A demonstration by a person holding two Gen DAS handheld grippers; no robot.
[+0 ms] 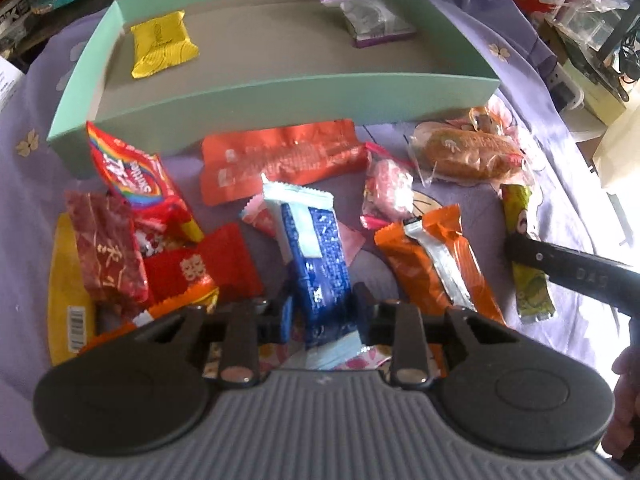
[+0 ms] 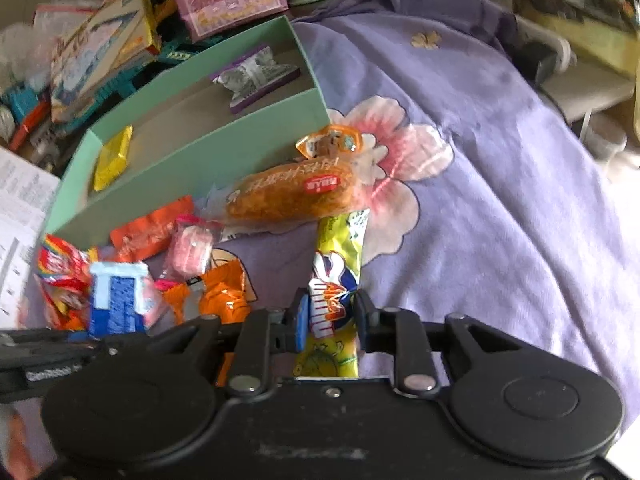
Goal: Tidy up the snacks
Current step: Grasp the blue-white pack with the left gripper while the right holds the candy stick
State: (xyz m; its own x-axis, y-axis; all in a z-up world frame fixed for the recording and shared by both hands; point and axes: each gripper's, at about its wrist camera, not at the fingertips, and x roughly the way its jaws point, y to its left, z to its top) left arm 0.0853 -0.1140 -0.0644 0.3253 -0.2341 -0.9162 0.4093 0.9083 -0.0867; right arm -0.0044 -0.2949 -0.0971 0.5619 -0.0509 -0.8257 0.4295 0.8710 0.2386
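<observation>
My left gripper [image 1: 324,308] is shut on a blue snack bar [image 1: 316,248] that stands tilted among the loose snacks; the same blue snack bar [image 2: 116,304] shows at the lower left of the right wrist view. My right gripper [image 2: 333,318] is shut on a long yellow-green packet [image 2: 340,248]. In the left wrist view one of its black fingers [image 1: 528,254] lies across that yellow-green packet [image 1: 530,284]. Behind the pile stands a mint-green box [image 1: 280,92], with its wall [image 2: 200,160] also in the right wrist view. It holds a yellow packet [image 1: 162,44] and a purple-edged silver packet [image 1: 368,20].
On the purple flowered sheet [image 2: 500,160] lie an orange-red wrapper [image 1: 280,160], a wrapped bread roll [image 1: 468,152], a pink candy [image 1: 386,192], an orange bar [image 1: 436,264] and several red packets [image 1: 132,176]. Boxes and clutter [image 2: 100,40] crowd the area behind the box. A hand [image 1: 624,400] shows at the right edge.
</observation>
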